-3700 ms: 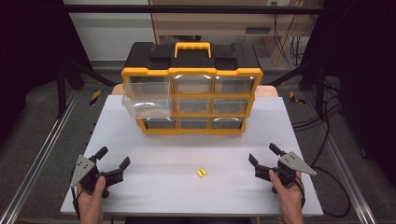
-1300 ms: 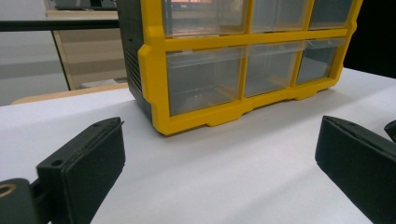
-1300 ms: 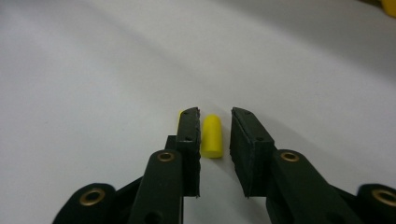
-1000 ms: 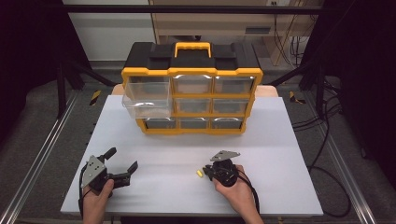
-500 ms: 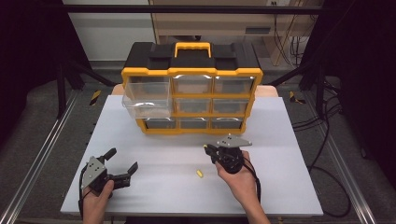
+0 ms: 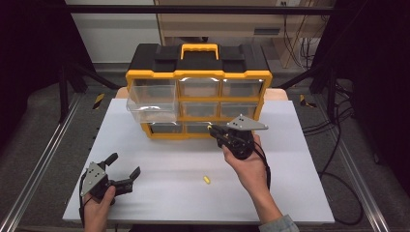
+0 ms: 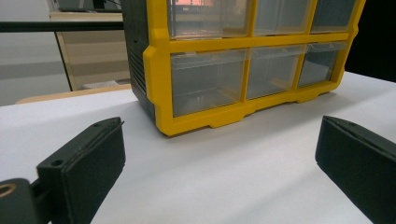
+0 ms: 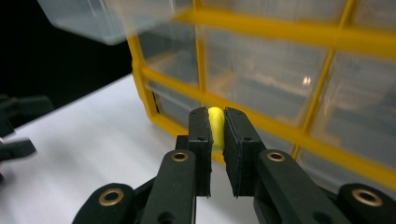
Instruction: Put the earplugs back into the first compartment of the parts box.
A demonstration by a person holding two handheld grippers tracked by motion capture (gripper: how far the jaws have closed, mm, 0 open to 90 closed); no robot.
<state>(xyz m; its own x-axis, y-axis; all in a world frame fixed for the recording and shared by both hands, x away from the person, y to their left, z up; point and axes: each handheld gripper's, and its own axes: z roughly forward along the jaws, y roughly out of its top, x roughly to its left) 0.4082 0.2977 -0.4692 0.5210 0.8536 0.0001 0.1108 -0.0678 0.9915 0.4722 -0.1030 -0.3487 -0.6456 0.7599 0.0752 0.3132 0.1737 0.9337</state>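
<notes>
- Yellow, small and capsule-shaped, the plastic piece [image 8: 215, 127] sits pinched between my right gripper's [image 8: 215, 122] two black pads, upright, its rounded tip poking just above their top edges.
- Those right jaws are nearly closed, pressing the piece from both sides, with only its width keeping them apart.
- Just beyond the right jaw tips stands the yellow-framed organizer box with clear plastic drawers [image 8: 299, 70]; the jaws point at its lower rows.
- Above and to the left of the right jaws, one clear drawer, pulled out of the frame [image 8: 100, 18], juts toward me.
- In the high view my right gripper [image 6: 212, 128] hangs above the white tabletop [image 6: 300, 159], close to the organizer's front.
- A second small yellow capsule piece [image 6: 207, 180] lies on the white surface below and behind the right jaws, apart from them.
- My left gripper [image 7: 224, 163] rests low by the table with its jaws spread wide, nothing between them but bare white surface.
- Ahead of the left jaws, well apart, is the organizer's lower corner.
</notes>
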